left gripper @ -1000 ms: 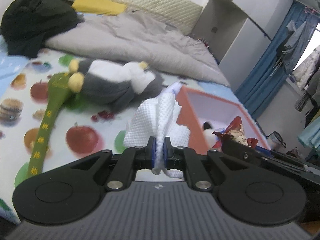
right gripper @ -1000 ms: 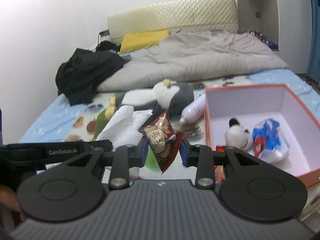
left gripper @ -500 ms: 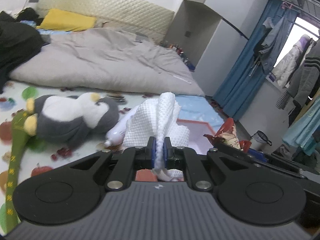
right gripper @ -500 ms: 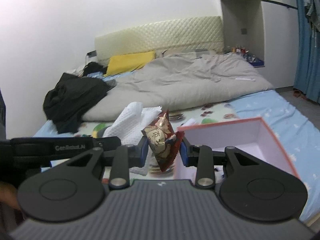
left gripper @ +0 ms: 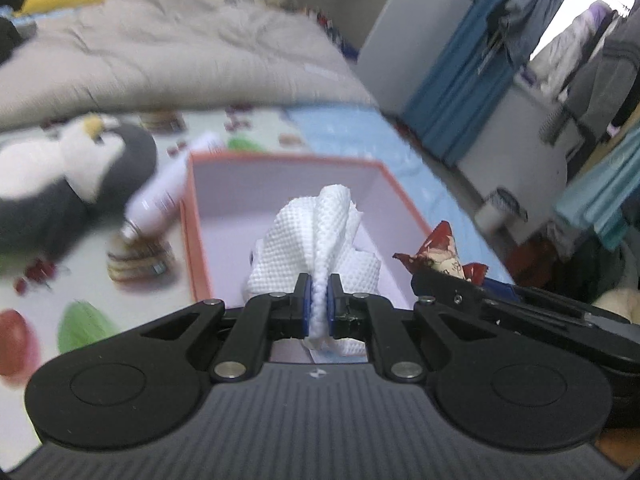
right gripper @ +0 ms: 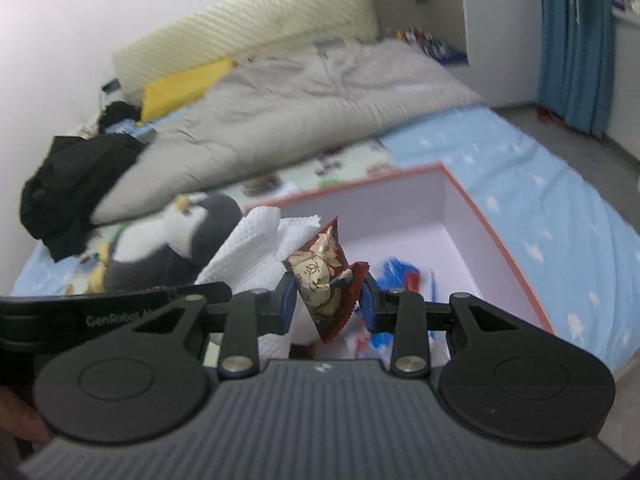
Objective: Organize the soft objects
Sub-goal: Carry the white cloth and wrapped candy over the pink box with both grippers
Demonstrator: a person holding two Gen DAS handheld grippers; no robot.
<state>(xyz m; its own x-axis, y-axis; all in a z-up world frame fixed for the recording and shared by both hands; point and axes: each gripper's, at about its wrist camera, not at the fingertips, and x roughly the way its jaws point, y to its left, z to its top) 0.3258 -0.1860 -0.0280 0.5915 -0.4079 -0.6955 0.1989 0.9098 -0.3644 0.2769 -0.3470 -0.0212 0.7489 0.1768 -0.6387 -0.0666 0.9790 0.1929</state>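
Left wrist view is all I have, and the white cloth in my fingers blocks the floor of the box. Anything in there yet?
Observer: Yes. The right wrist view shows a blue-and-white packet lying on the floor of the box. It is too blurred to read.
Operator: I only see the top of a red snack packet at my right edge. Is it gripped?
Observer: Yes. The right gripper has both fingers pressed on the snack packet, and its lower corner hangs below them.
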